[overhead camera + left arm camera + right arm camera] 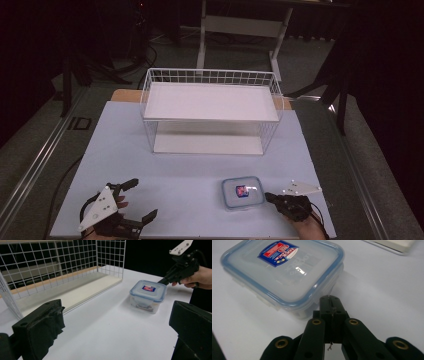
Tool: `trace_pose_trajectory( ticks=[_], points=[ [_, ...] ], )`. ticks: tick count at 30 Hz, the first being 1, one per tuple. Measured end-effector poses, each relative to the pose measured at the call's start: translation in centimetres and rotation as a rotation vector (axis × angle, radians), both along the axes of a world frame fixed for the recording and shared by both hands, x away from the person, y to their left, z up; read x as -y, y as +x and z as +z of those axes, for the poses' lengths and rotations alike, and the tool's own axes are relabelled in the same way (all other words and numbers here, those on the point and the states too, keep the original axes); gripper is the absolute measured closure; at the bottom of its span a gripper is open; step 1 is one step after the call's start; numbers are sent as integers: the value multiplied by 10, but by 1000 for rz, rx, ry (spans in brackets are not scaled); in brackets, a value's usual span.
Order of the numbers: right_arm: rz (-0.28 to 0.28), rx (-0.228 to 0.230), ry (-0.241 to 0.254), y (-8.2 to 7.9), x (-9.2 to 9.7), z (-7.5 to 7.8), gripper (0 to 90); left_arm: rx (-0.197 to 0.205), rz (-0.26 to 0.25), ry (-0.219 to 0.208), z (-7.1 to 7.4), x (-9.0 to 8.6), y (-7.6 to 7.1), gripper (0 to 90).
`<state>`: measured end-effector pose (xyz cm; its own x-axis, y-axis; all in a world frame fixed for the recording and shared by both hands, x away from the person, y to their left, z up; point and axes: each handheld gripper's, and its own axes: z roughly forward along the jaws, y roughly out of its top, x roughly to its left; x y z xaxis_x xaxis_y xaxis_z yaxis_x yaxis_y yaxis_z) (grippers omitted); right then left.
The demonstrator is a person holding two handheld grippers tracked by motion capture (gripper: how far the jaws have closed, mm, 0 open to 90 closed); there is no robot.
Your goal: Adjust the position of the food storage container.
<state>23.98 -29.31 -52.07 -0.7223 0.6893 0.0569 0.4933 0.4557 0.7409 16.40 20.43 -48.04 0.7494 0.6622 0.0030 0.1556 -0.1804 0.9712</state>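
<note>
From the high view, a small clear container (243,193) with a blue-rimmed snap lid sits on the white table (190,175) near its front edge, well apart from the empty wire basket (212,111) behind it; the right gripper (269,197) has its tips just beside the box's right side, while the left gripper (142,200) rests off to the left with its jaws spread wide and nothing in them. In the left gripper view the container (148,296) stands upright near the basket's open corner, something dark showing through its wall, so it probably carries a little weight. In the right gripper view the jaws are pressed together, empty, their tips at the box's rim (322,291). The box looks rigid, smooth and likely slippery; a grasp across two opposite side walls below the lid lip seems safest, which needs the jaws opened first
</note>
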Motion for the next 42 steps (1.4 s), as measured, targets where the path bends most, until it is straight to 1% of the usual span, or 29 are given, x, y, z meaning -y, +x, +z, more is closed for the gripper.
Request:
trace_pose_trajectory(
  ticks=[4,8,11,13,16,17,19,20,21,22,24,27,31,33,37,39,42],
  points=[
    [46,-9,-6,2,-15,1,900,-1,-3,2,0,1,0,4],
    [77,-20,5,6,-30,3,900,-6,-8,3,-1,1,0,4],
    [90,-30,14,9,-41,4,900,-6,-9,6,-1,2,0,4],
    [97,-40,34,10,-46,5,900,-5,-8,11,-1,2,0,4],
    [110,-45,30,11,-54,6,900,-9,-8,10,-1,2,0,4],
    [114,-44,28,11,-56,6,900,-8,-10,12,-1,2,0,4],
    [99,-41,22,11,-58,6,900,-7,-10,12,-1,2,0,4],
    [97,-44,11,10,-58,6,900,-7,-12,11,-1,2,0,4],
    [103,-40,4,9,-58,5,900,-7,-12,11,-2,2,0,4],
    [108,-45,6,7,-57,3,900,-8,-10,13,-2,2,0,4],
    [111,-52,-10,5,-57,-2,900,-11,-10,12,-2,2,0,4],
    [120,-75,2,5,-60,-6,900,-11,-13,17,-2,3,0,4],
    [139,-80,-5,8,-70,-4,900,-6,-12,26,-2,4,0,4],
    [143,-79,-12,8,-75,-4,900,-11,-12,20,-2,3,0,4],
    [156,-83,-18,12,-85,-5,900,-16,-14,21,-3,3,1,4],
    [160,-87,-10,15,-90,-5,900,-17,-16,23,-3,3,1,4],
    [176,-74,-21,18,-99,-5,900,-20,-14,21,-3,3,1,4]
  ],
)
